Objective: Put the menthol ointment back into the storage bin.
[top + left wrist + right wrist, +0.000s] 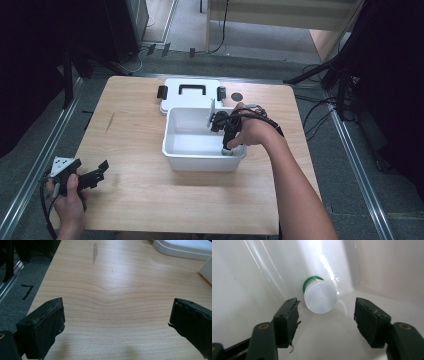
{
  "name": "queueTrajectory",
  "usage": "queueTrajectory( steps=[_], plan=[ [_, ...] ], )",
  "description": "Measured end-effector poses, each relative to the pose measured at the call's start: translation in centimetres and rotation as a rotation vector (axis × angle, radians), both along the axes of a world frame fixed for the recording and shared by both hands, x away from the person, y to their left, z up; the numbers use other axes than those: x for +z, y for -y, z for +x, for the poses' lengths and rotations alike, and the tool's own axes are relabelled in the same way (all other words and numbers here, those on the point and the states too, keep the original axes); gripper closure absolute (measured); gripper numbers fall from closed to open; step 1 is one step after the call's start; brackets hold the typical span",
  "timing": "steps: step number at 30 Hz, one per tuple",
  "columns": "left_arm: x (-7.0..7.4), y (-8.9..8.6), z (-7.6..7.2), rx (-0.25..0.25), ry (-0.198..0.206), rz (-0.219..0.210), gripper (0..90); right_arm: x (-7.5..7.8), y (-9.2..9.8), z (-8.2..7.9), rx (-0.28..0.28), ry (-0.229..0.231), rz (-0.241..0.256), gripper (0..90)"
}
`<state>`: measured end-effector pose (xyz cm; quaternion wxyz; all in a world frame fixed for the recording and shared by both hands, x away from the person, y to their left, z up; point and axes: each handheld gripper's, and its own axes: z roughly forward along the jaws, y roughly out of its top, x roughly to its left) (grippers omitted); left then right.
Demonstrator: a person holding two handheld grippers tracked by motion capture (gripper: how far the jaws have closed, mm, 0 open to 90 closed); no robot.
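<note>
On the wooden table (150,185), your right gripper (325,312) hangs jaws apart inside the white bin (172,150), apparently lined up on the white-capped bottle (320,295), while your left gripper (117,320) rests wide apart, idle.

The table (140,190) is pale, smooth-grained wood, the box (200,160) glossy white plastic, and the bottle (320,296) inside it milky, matt plastic.
</note>
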<state>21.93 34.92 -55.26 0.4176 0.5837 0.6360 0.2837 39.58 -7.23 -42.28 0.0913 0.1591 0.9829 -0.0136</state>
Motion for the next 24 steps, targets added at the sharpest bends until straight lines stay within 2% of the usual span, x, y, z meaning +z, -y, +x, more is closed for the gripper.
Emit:
queueTrajectory(
  steps=[2, 3, 6, 8, 10, 11, 13, 14, 15, 18, 20, 22, 24],
  plan=[
    [0.0, 0.0, 0.0, 0.001, -0.001, 0.0, 0.3, 0.8, 0.5, -0.1, -0.028, 0.013, 0.032, 29.9],
    [0.0, 0.0, 0.0, 0.001, -0.002, 0.001, 0.3, 0.8, 0.5, -0.1, -0.028, 0.013, 0.032, 29.9],
    [0.0, 0.0, 0.0, 0.0, -0.002, 0.002, 0.3, 1.9, 1.2, -0.4, -0.04, 0.035, 0.082, 25.4],
    [0.0, 0.0, 0.0, 0.001, -0.001, 0.001, 0.3, 2.4, 1.5, -0.5, -0.045, 0.049, 0.101, 19.3],
    [0.0, 0.0, 0.0, 0.001, -0.001, 0.0, 0.3, 2.7, 1.7, -0.6, -0.054, 0.06, 0.115, 17.3],
    [0.0, 0.0, 0.0, 0.002, 0.0, -0.001, 0.3, 3.3, 2.1, -0.8, -0.072, 0.078, 0.156, 14.6],
    [0.0, 0.0, 0.0, 0.002, -0.002, 0.001, 0.3, 3.9, 2.5, -1.0, -0.088, 0.095, 0.203, 13.4],
    [0.0, 0.0, 0.0, 0.002, -0.002, 0.001, 0.3, 3.9, 2.5, -1.0, -0.088, 0.095, 0.203, 13.4],
    [0.0, 0.0, 0.0, 0.001, -0.001, 0.0, 0.3, 4.4, 3.0, -1.2, -0.092, 0.103, 0.25, 11.7],
    [0.0, 0.0, 0.0, 0.0, -0.002, 0.002, 0.3, 4.8, 3.5, -1.3, -0.107, 0.115, 0.291, 7.5],
    [0.0, 0.0, 0.0, 0.0, -0.001, 0.002, 0.3, 5.2, 4.4, -1.4, -0.17, 0.142, 0.351, 0.9],
    [0.0, 0.0, 0.0, 0.0, -0.002, 0.003, 0.3, 5.2, 4.7, -1.4, -0.174, 0.147, 0.365, 0.0],
    [0.0, 0.0, 0.0, 0.0, -0.002, 0.004, 0.3, 5.3, 5.7, -1.6, -0.22, 0.176, 0.429, 0.0]
  ],
)
